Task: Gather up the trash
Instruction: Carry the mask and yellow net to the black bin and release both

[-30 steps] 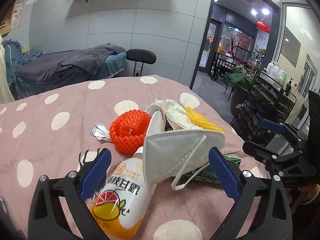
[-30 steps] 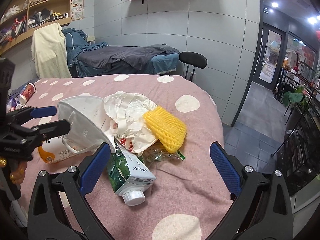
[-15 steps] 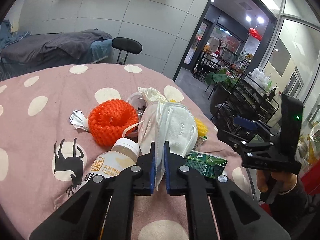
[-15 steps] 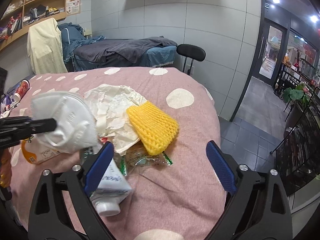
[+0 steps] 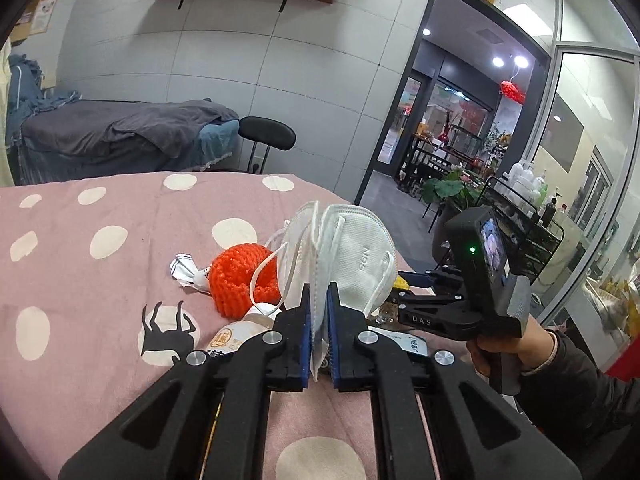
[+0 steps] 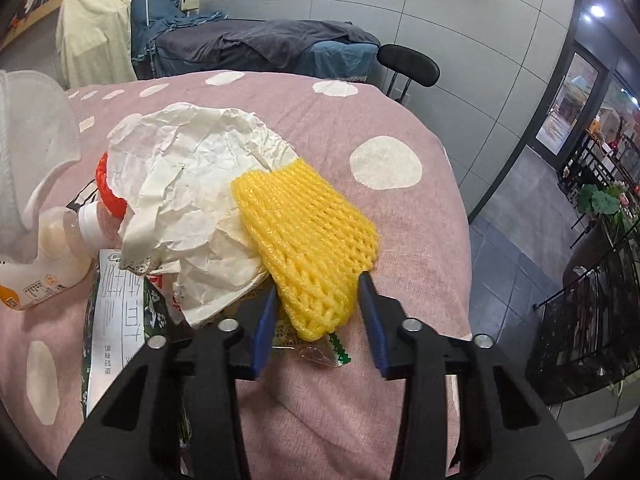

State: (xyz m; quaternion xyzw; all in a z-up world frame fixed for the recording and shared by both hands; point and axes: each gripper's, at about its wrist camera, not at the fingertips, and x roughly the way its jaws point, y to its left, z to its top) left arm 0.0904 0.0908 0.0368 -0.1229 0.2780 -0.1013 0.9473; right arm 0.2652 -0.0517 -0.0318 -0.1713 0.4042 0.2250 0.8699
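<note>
left gripper [image 5: 318,300] clamping tight on the white face mask [image 5: 352,256], holding it clear above the pink dotted bedspread [image 5: 80,280]. right gripper [image 6: 318,292] having just been narrowing, jaws now pressing both sides of the yellow foam net [image 6: 308,232] near the bedspread's right edge. lying beside it: crumpled white paper [image 6: 192,184], green carton [image 6: 116,312], drink bottle [image 6: 48,264] capped, showing pale liquid inside, and orange foam net [image 5: 240,280] farther left.
</note>
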